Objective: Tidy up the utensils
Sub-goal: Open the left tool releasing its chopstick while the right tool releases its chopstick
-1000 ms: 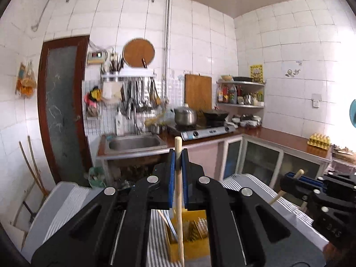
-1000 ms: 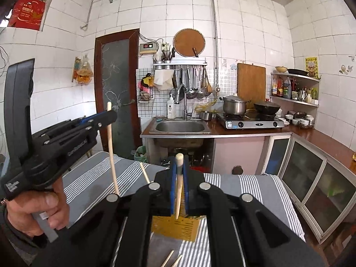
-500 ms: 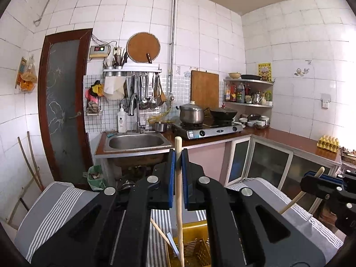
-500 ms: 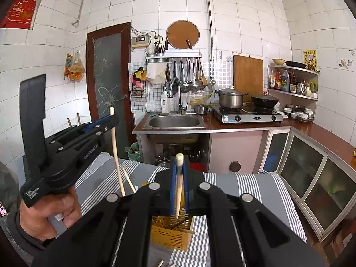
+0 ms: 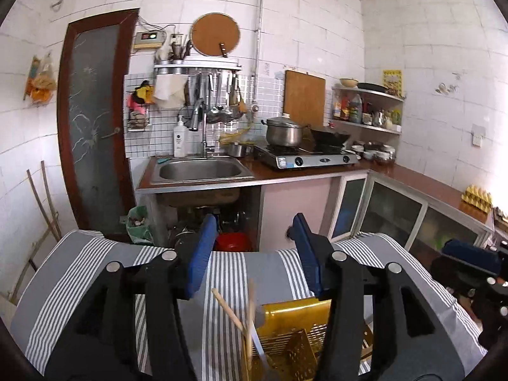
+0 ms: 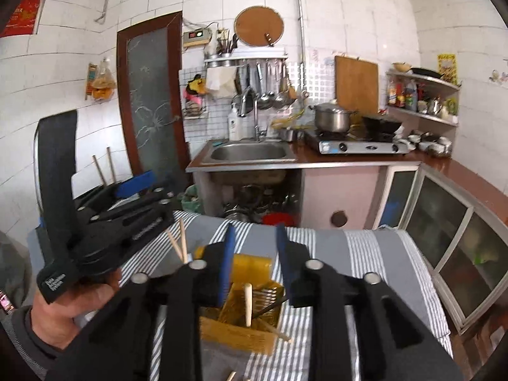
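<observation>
A yellow slotted utensil basket (image 5: pixel 295 343) (image 6: pixel 235 333) stands on the striped cloth below both grippers. My left gripper (image 5: pixel 254 254) (image 6: pixel 149 197) is over its left end, jaws opening, nothing between the blue pads. A blurred wooden chopstick (image 5: pixel 250 314) drops into the basket beside another leaning chopstick (image 5: pixel 227 308). My right gripper (image 6: pixel 255 263) (image 5: pixel 466 260) is over the basket too, jaws opening. Its chopstick (image 6: pixel 247 304) stands loose below the pads, tip in the basket. Two chopstick ends (image 6: pixel 179 244) stick up at the basket's left.
The table (image 6: pixel 365 254) wears a grey and white striped cloth. A loose chopstick (image 6: pixel 231 376) lies near its front edge. Beyond are a sink (image 5: pixel 200 170), a stove (image 5: pixel 308 155) and glass-door cabinets (image 6: pixel 451 222). A hand (image 6: pixel 70 304) holds the left gripper.
Both grippers sank toward the basket and then spread their jaws. Each let go of its chopstick, and both chopsticks now drop into the basket.
</observation>
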`<state>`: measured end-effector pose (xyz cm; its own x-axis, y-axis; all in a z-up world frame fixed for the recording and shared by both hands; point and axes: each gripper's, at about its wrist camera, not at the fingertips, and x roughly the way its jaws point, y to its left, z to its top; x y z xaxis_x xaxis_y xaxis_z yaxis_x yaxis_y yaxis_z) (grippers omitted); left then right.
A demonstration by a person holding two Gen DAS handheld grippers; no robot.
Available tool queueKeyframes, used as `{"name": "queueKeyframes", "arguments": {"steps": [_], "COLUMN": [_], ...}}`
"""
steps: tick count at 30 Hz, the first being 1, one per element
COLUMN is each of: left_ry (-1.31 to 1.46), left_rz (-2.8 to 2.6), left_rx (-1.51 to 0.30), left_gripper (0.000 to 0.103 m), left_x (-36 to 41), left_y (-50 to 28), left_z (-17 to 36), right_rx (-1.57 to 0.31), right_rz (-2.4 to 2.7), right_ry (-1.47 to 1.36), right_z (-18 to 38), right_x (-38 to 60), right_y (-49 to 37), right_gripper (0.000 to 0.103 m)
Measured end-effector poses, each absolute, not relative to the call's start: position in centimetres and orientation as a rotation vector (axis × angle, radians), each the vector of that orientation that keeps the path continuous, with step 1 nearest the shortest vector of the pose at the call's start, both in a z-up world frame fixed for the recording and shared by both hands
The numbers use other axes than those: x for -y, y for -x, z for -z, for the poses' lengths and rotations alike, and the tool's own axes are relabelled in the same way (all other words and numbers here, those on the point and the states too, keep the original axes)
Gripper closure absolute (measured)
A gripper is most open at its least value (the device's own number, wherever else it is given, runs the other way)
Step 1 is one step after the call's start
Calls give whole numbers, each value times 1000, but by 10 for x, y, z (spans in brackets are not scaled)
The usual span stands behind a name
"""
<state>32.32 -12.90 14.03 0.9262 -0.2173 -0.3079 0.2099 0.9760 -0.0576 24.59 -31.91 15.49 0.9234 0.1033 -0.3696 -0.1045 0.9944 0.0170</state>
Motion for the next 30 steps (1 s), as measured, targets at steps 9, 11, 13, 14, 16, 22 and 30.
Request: {"name": "queueKeyframes", "arguments": {"steps": [9, 11, 13, 14, 16, 22, 30], "left_ry": [48, 36, 46, 55, 78, 56, 10], "left_rz": [183, 171, 154, 145, 118, 76, 44], "left_rx": [-305, -317, -334, -343, -364, -410, -423], "left_gripper": [53, 53, 52, 47, 33, 18, 6], "left_x": [92, 86, 72, 65, 49, 25, 15], "left_y": [-280, -262, -239, -230, -205, -145, -80], "left_z": [-138, -127, -110, -102, -80, -25, 0], "right_rx": [-331, -321, -328, -332, -356, -446, -433], "right_rz": [-96, -90, -104, -96, -85, -40, 17], "right_ry": [-41, -57, -64, -60, -52, -95, -73], "right_z": [-155, -146, -132, -122, -100, -29, 11], "right_x": [337, 340, 341, 340, 339, 334, 329], "right_y": [-208, -189, -171, -160, -142, -96, -26], "right_gripper": [73, 68, 66, 64, 60, 58, 47]}}
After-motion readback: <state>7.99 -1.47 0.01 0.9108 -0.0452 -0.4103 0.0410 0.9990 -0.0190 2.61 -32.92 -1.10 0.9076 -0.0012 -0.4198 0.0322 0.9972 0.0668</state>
